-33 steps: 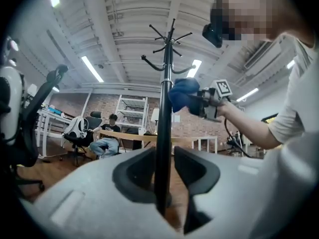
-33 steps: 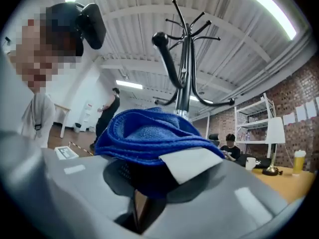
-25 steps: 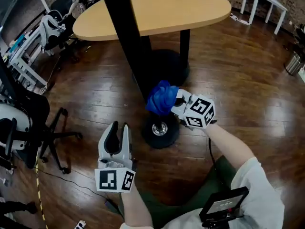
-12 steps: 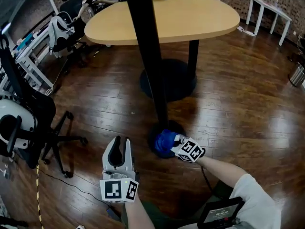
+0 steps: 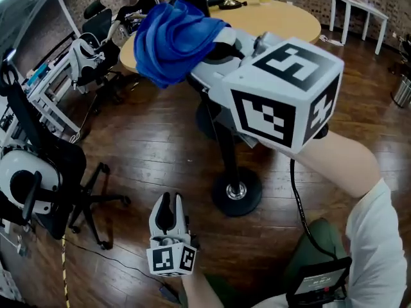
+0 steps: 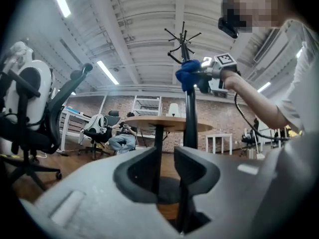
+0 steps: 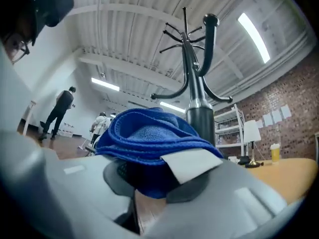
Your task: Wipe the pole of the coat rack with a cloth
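Right gripper view: my right gripper (image 7: 149, 188), jaws pinching the blue cloth (image 7: 149, 133), pressed high against the coat rack pole (image 7: 202, 118); left gripper (image 6: 167, 173) low, jaws slightly parted, empty; I judge wiping mid-course, lower pole possibly outstanding.

Cloth (image 5: 172, 40) high against the coat rack pole (image 5: 228, 153), table (image 5: 289, 19) behind, office chair (image 5: 38, 172) at left
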The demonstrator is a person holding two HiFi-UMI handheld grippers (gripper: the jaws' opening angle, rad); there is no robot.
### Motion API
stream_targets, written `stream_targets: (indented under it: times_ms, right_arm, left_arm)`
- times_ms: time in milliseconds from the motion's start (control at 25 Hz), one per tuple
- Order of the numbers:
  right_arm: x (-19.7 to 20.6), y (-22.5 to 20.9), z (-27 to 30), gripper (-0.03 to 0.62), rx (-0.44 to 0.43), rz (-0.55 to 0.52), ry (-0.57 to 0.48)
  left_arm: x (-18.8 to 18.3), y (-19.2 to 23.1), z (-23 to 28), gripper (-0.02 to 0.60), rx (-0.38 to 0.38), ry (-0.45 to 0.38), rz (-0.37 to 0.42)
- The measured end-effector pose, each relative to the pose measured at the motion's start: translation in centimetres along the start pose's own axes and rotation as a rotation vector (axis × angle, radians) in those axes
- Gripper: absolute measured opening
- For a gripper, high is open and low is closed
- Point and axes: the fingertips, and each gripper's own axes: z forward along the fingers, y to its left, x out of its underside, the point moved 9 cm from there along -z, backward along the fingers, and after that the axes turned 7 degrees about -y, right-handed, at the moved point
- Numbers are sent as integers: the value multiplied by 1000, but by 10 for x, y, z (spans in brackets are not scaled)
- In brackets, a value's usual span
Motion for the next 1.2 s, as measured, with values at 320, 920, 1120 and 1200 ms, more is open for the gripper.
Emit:
stream_targets:
  times_ms: [320,920,1120,1200]
  right_arm:
    - [365,66,-112,97,80,87,451]
    - [488,118,-163,94,53,274,628]
    - [110,56,-49,92,-50,182,71]
    - [12,37,-28,92,-19,171,9]
  left_arm:
    - [-6,-6,0,106,-5,-15,13]
    - [-6,-7,25,106,24,14,-19]
    - [-140,-5,84,106,58,4,74]
    - [-212,-17,97,106,46,-9,64]
